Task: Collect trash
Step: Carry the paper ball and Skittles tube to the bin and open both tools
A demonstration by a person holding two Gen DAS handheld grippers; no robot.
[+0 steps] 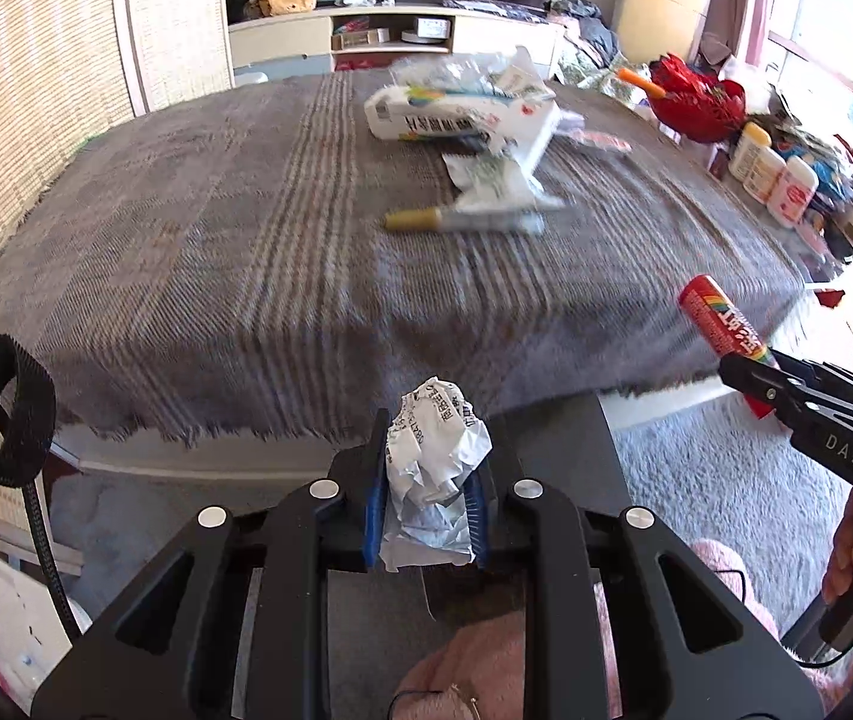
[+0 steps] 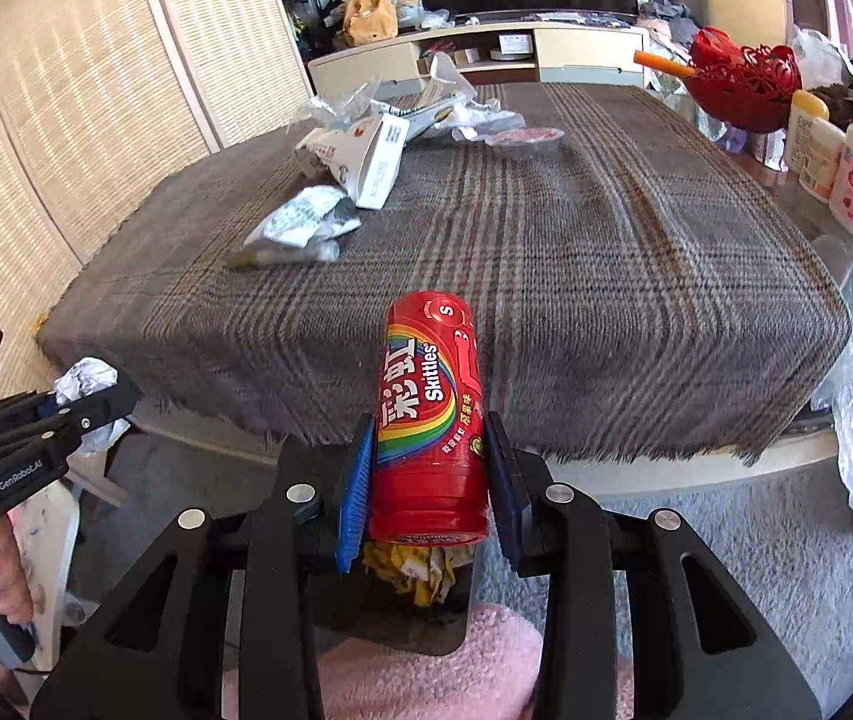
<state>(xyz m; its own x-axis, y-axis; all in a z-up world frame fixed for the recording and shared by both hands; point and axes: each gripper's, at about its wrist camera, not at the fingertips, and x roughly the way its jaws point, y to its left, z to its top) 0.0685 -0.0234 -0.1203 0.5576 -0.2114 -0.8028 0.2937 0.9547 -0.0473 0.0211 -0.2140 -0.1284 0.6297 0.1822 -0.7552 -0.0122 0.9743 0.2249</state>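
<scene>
left gripper: fingers clamped, loaded | right gripper: fingers clamped, loaded | both hand-held

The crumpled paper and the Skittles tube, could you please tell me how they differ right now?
The crumpled paper is white, printed and shapeless; the Skittles tube is red, rigid and cylindrical. The paper sits in the left gripper, the tube in the right gripper. Both are clamped between jaws, off the table.

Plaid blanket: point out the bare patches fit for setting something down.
Free: the plaid blanket from its near fringe up to the white carton, and its left side by the wicker screen. Crowded: the wrapper pile and the bottles along the right edge.
</scene>
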